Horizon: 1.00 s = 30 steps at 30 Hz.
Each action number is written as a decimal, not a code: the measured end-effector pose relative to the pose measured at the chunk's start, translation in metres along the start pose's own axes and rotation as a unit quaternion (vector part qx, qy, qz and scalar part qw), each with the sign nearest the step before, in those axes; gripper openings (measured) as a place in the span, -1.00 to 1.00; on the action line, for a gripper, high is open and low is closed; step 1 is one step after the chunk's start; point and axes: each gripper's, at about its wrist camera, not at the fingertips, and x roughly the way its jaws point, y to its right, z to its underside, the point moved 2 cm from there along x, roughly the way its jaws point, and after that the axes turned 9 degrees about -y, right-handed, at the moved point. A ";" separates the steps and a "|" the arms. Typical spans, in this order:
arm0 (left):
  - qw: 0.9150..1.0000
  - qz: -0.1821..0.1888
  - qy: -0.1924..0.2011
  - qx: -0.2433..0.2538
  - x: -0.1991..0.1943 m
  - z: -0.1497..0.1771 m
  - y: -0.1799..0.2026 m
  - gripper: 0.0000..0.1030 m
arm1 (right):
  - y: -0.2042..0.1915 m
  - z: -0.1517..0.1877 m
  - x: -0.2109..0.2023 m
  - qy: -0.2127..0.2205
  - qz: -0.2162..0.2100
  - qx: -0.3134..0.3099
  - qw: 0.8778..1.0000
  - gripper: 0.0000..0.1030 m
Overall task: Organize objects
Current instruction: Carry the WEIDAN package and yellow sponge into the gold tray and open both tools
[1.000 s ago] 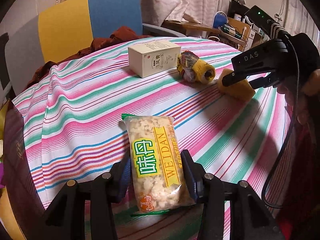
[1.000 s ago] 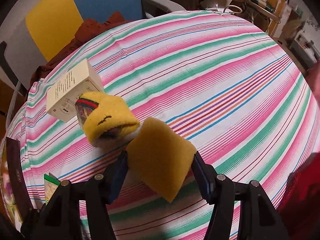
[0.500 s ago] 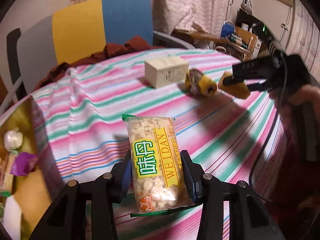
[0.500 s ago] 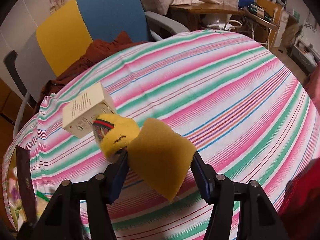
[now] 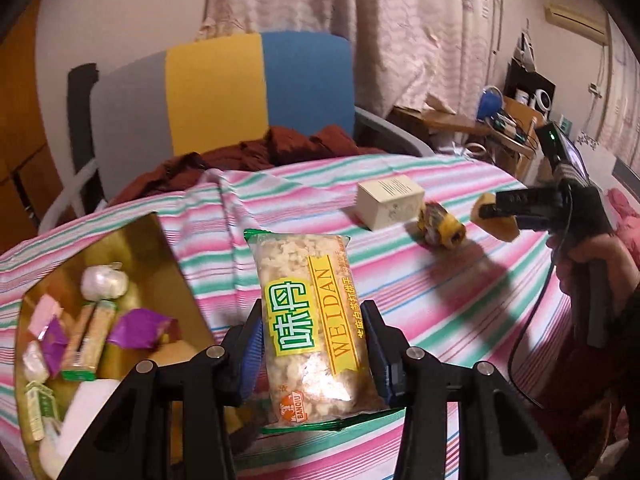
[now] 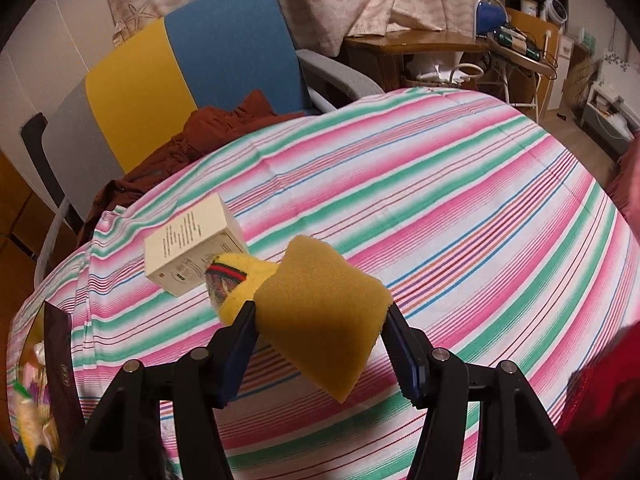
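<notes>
My left gripper (image 5: 312, 356) is shut on a clear snack bag (image 5: 310, 328) with a yellow-green label, held upright above the striped tablecloth (image 5: 400, 280). Down at the left sits a gold box (image 5: 160, 264) with garlic and several wrapped snacks inside. My right gripper (image 6: 320, 344) is shut on a yellow sponge (image 6: 324, 312), lifted off the cloth; the left wrist view shows that sponge (image 5: 496, 218) at the right. On the cloth just behind it lie a rolled yellow sock (image 6: 236, 284) and a cream carton (image 6: 192, 248), touching each other.
A chair (image 6: 192, 60) with grey, yellow and blue panels stands behind the table, a rust-red garment (image 6: 216, 128) draped on its seat. A wooden desk (image 6: 424, 40) with clutter is at the back right. The gold box's dark lid (image 6: 60, 364) stands at the far left.
Both grippers have risen and drawn back from the table with their loads. The left one has swung left, so the gold box has come into its view.
</notes>
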 end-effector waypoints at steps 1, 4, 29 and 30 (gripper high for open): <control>1.000 -0.003 0.002 -0.003 -0.002 0.000 -0.003 -0.11 | -0.001 0.000 -0.001 0.003 0.000 -0.002 1.000 0.20; 1.000 -0.011 0.007 -0.016 -0.010 0.003 -0.017 -0.11 | -0.005 0.000 -0.004 0.011 0.002 -0.011 1.000 0.20; 0.989 -0.059 0.010 -0.133 -0.041 0.048 -0.126 -0.11 | -0.117 0.043 -0.058 0.063 -0.032 -0.163 0.984 0.20; 0.988 -0.062 0.010 -0.140 -0.042 0.050 -0.131 -0.11 | -0.129 0.049 -0.061 0.063 -0.046 -0.175 0.981 0.20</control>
